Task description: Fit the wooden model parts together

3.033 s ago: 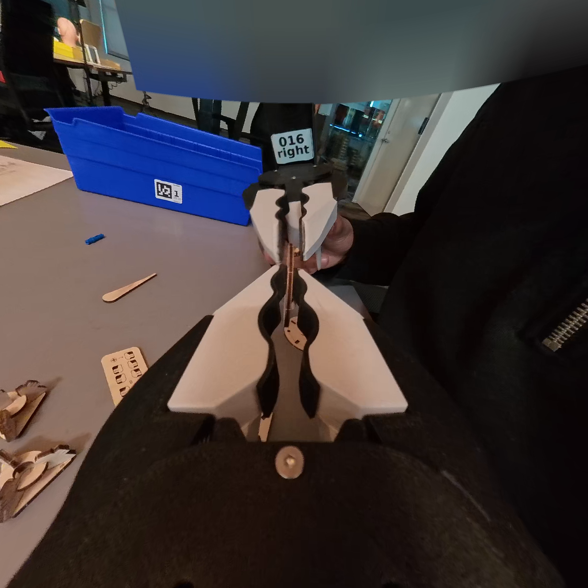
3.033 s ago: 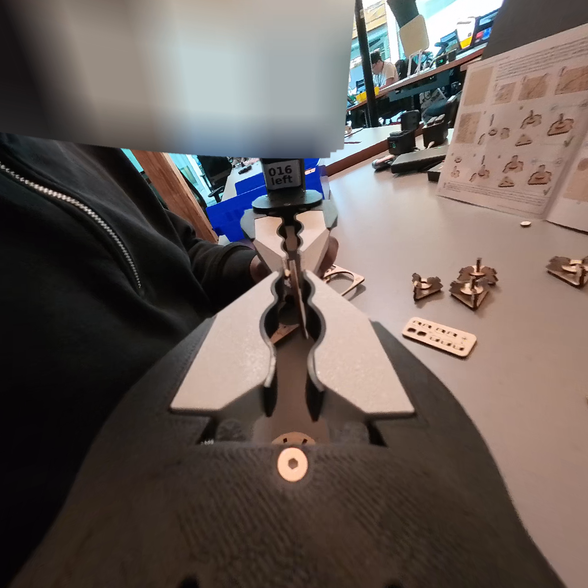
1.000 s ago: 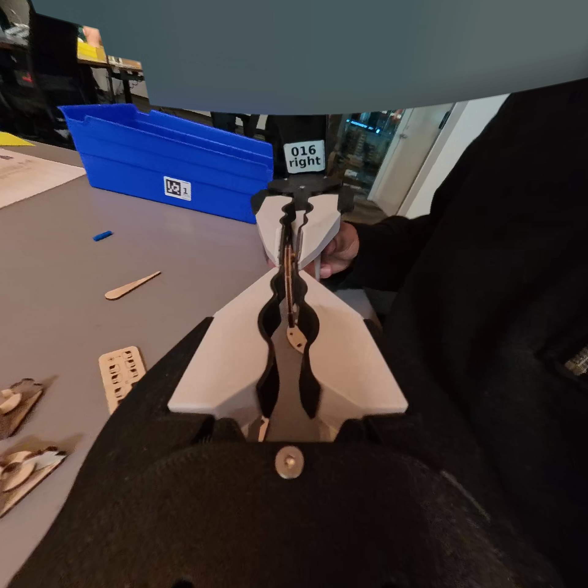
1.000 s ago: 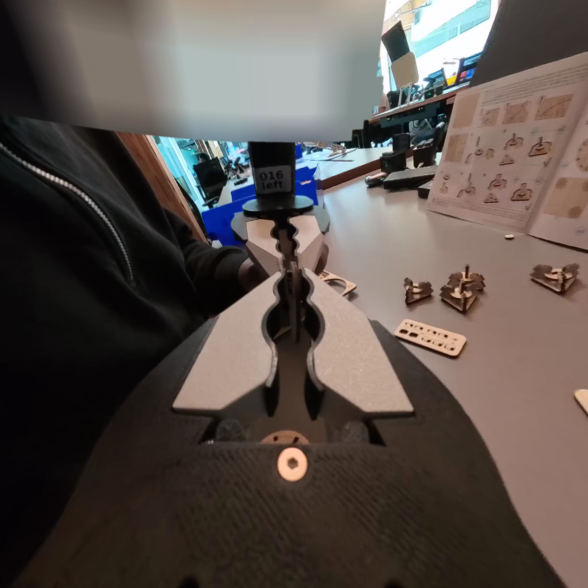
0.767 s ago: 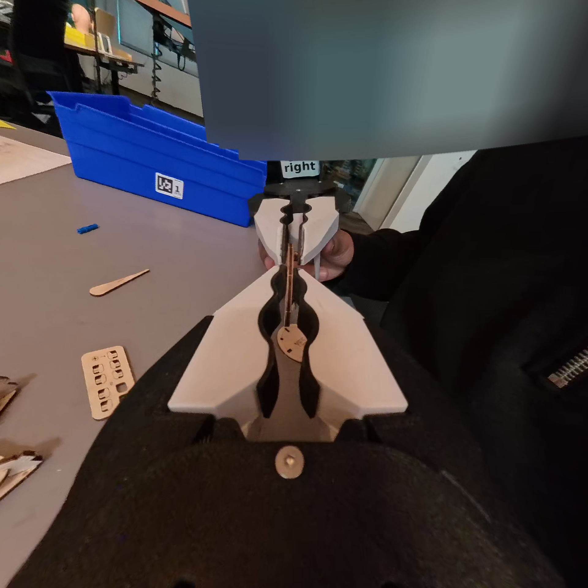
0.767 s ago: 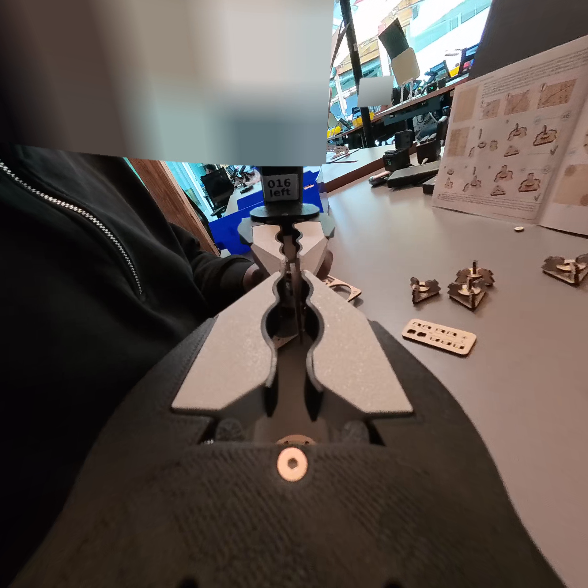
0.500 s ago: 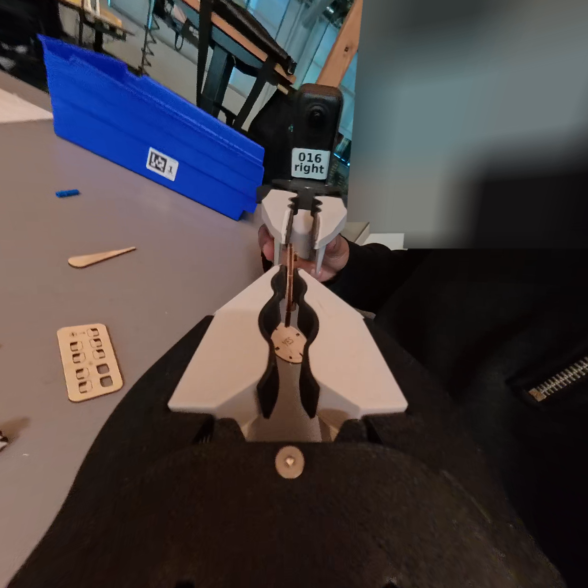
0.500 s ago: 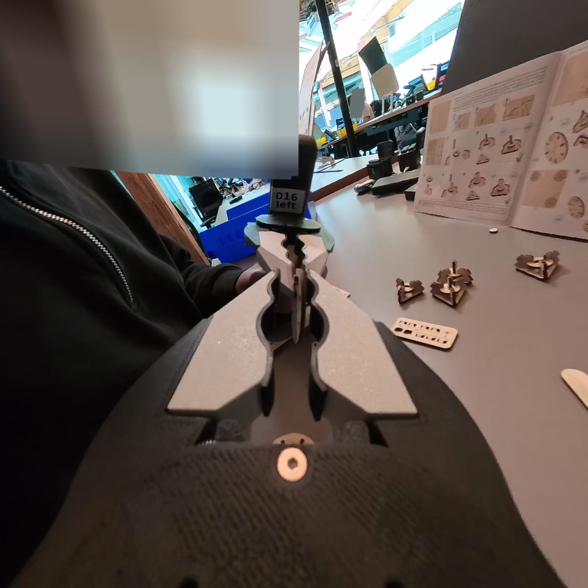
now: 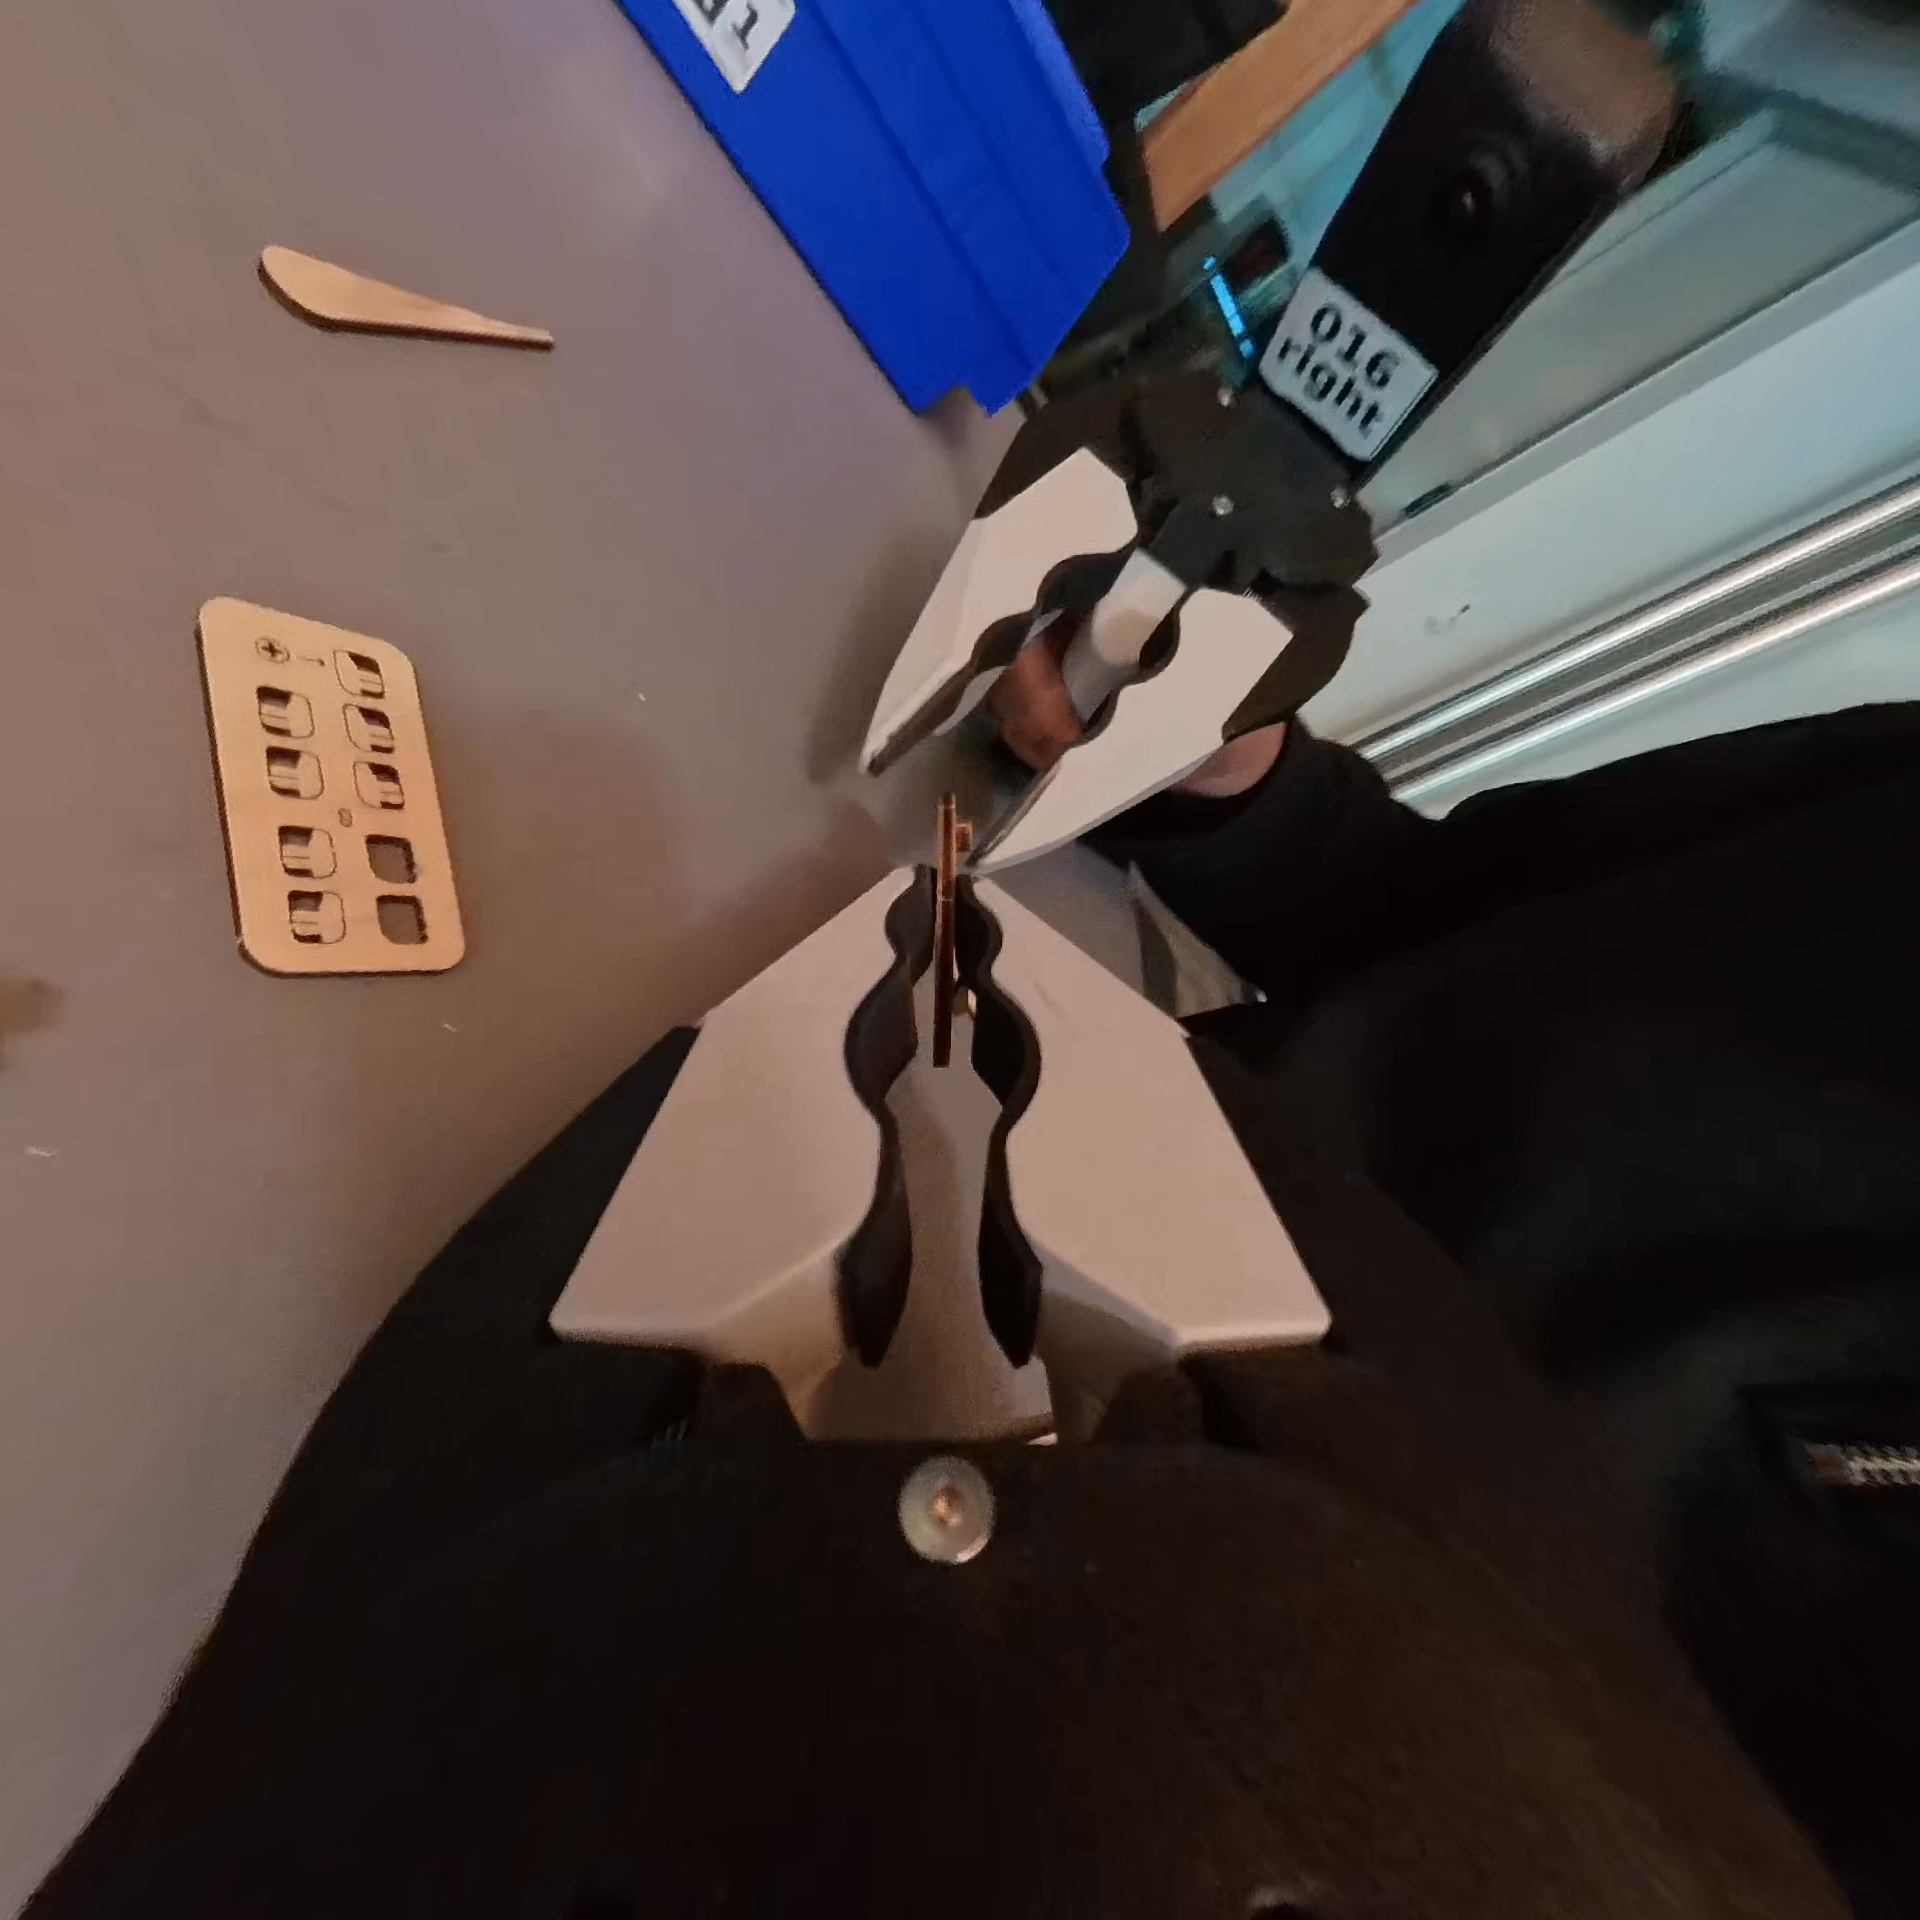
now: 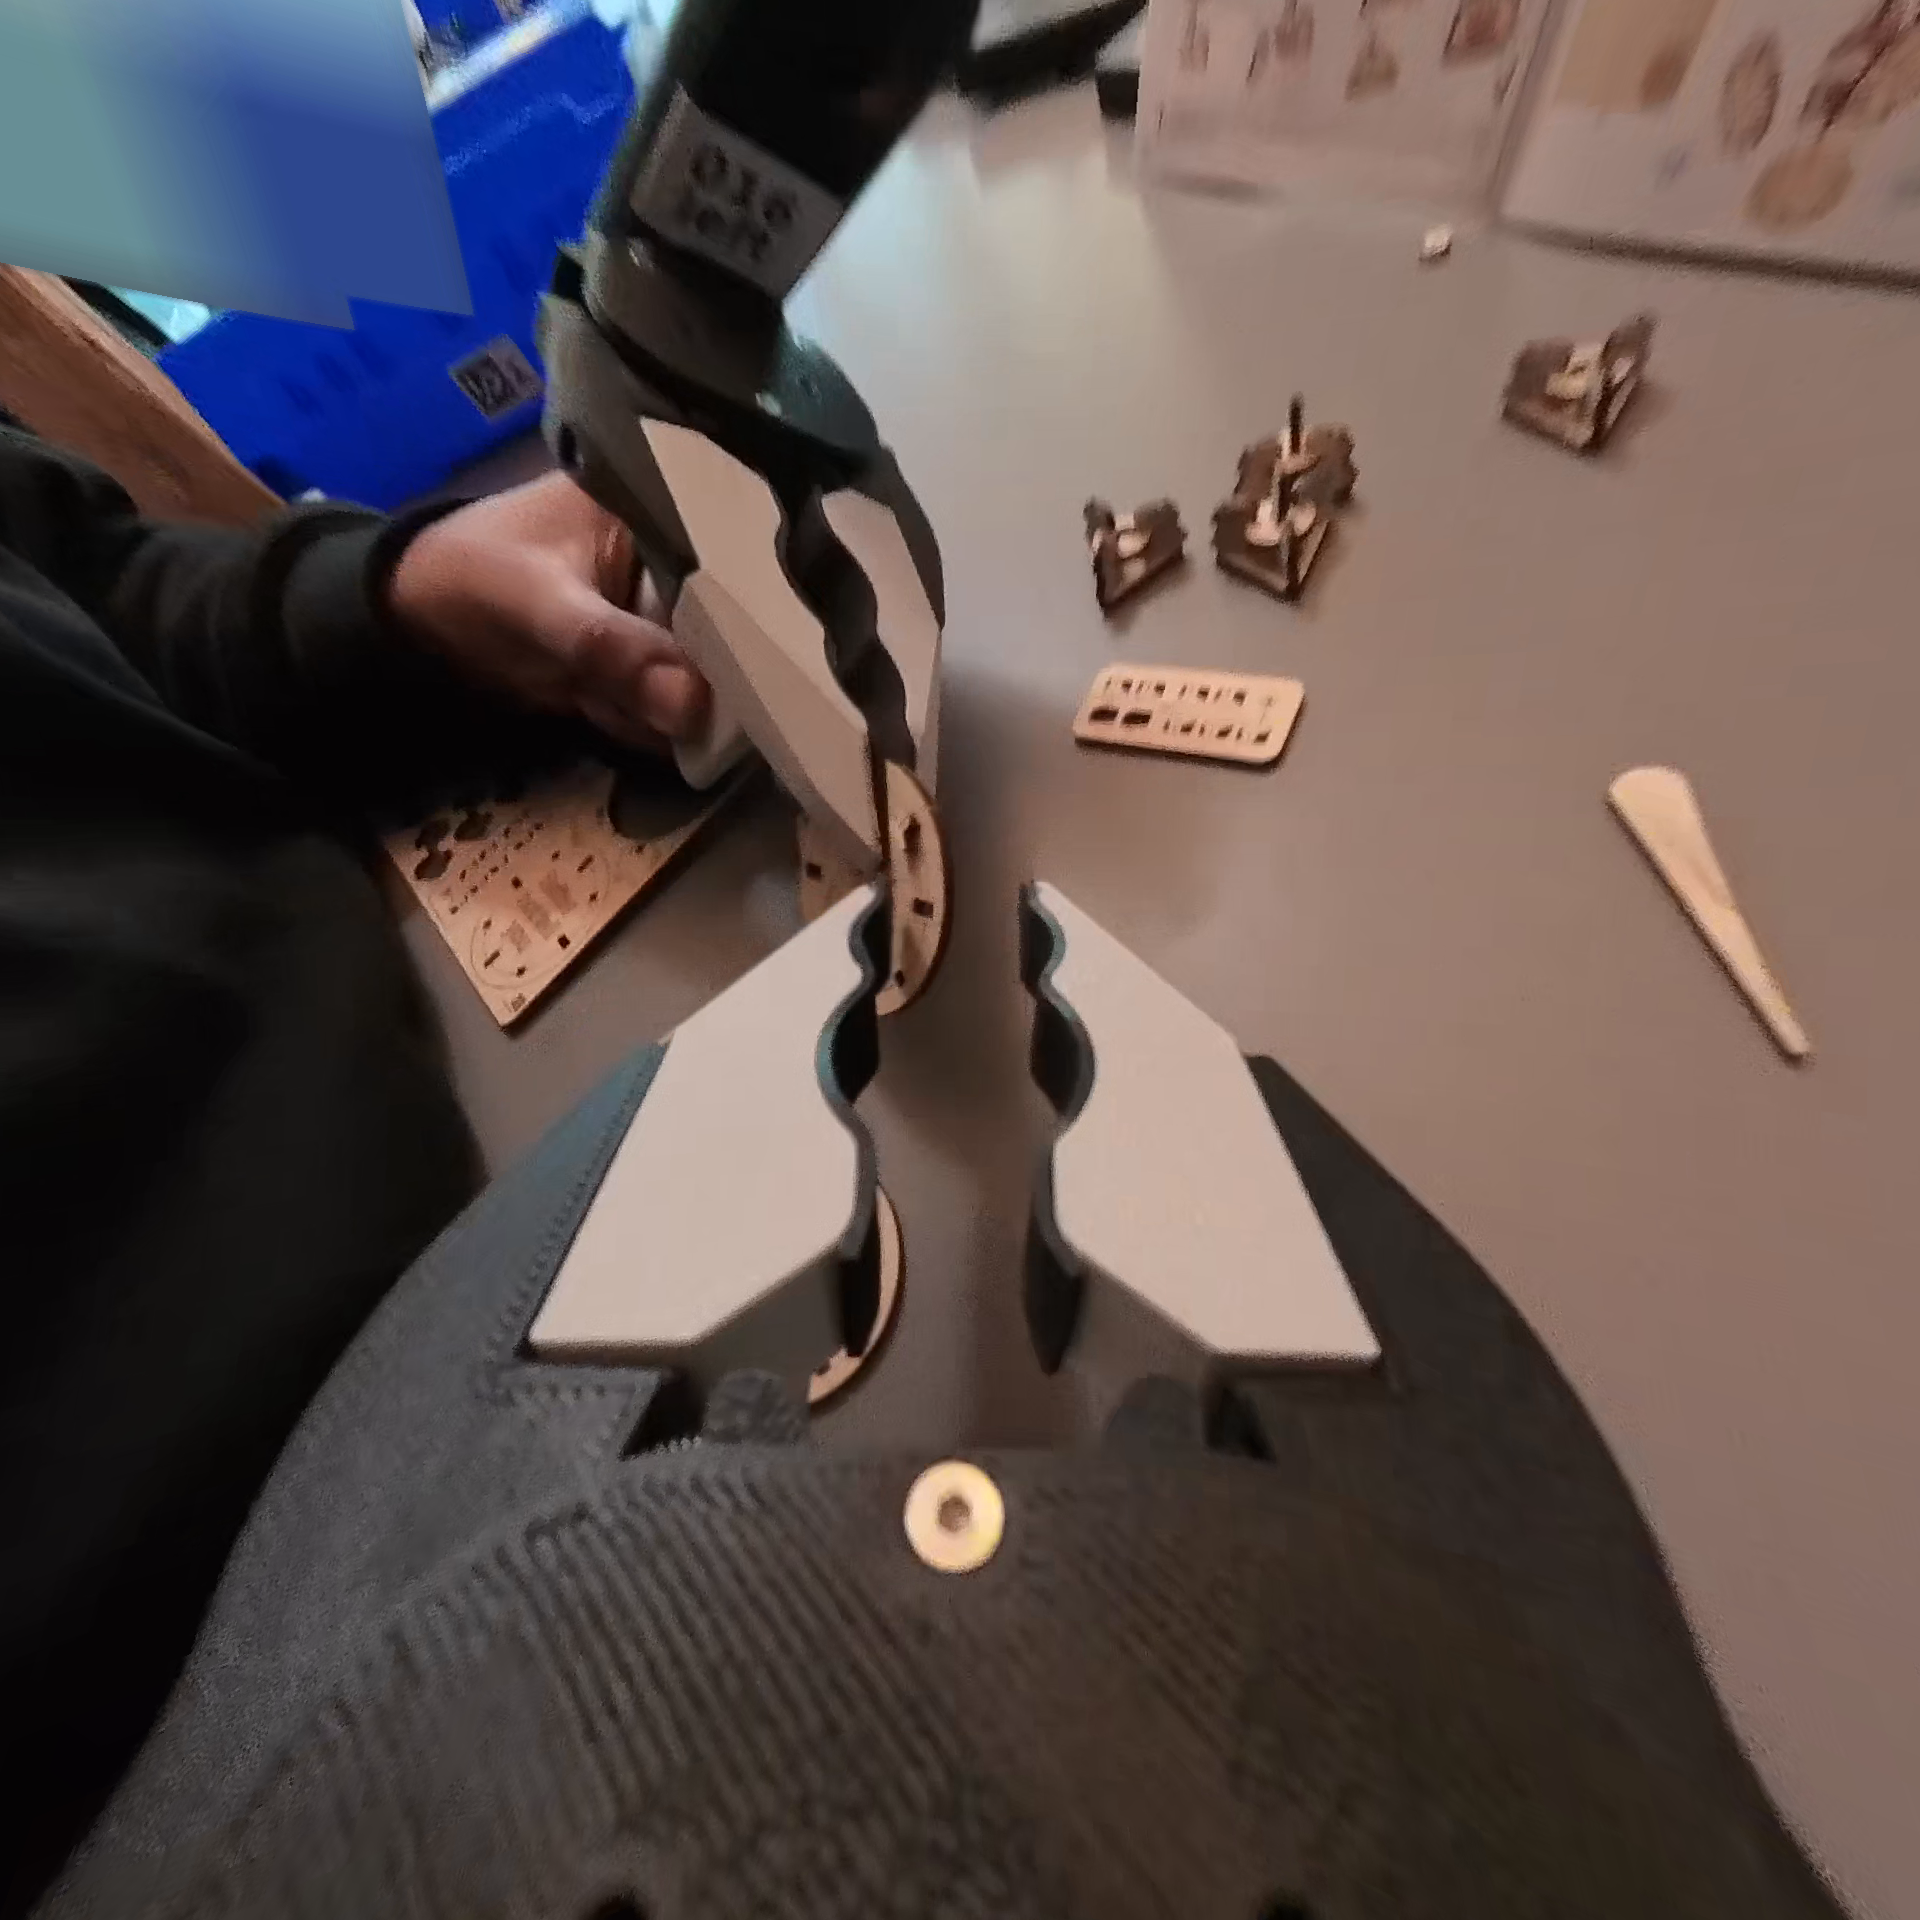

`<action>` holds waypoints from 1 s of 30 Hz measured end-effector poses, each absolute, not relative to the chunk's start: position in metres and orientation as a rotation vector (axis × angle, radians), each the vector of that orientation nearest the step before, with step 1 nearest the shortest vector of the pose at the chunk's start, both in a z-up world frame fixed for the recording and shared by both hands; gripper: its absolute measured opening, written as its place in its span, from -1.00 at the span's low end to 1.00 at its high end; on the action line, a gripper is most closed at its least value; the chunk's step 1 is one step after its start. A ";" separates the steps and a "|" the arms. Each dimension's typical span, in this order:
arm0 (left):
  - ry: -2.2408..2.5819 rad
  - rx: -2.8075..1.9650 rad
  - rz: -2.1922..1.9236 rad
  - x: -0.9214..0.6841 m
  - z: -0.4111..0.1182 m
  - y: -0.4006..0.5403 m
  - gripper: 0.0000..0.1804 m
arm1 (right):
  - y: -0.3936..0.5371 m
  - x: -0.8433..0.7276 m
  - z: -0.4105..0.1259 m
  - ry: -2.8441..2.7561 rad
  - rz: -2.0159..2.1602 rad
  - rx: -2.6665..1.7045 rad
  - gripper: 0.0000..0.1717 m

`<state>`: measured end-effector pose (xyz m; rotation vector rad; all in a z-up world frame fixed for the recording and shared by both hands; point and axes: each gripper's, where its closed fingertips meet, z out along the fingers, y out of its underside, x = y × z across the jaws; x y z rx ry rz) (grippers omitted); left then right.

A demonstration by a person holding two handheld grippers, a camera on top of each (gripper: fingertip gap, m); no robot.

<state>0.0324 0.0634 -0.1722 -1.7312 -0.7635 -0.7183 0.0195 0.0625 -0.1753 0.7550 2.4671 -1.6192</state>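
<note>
The left gripper [image 9: 943, 894] pinches a thin wooden disc [image 10: 914, 894] above the table [image 9: 582, 582]. The right gripper [image 10: 951, 899] is released, just beside the disc. A wooden card [image 9: 327, 790] lies left.

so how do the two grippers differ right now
The left gripper has its jaws shut on a thin round wooden disc, seen edge-on in its own view. The right gripper has its jaws apart and grips nothing. Both have pale fingers with wavy black pads.
</note>
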 end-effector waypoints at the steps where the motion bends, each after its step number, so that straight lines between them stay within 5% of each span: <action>1: -0.764 -1.761 -0.700 0.033 -0.176 0.064 -0.99 | 0.061 0.022 -0.180 2.469 -1.570 0.754 -0.78; 7: -0.767 -2.069 -0.370 0.026 -0.209 0.058 -0.76 | 0.061 0.025 -0.204 2.505 -1.359 0.822 -0.87; 30: -0.699 -1.883 -0.185 -0.001 -0.172 0.042 -0.86 | 0.054 0.023 -0.209 2.721 -1.356 0.734 -0.80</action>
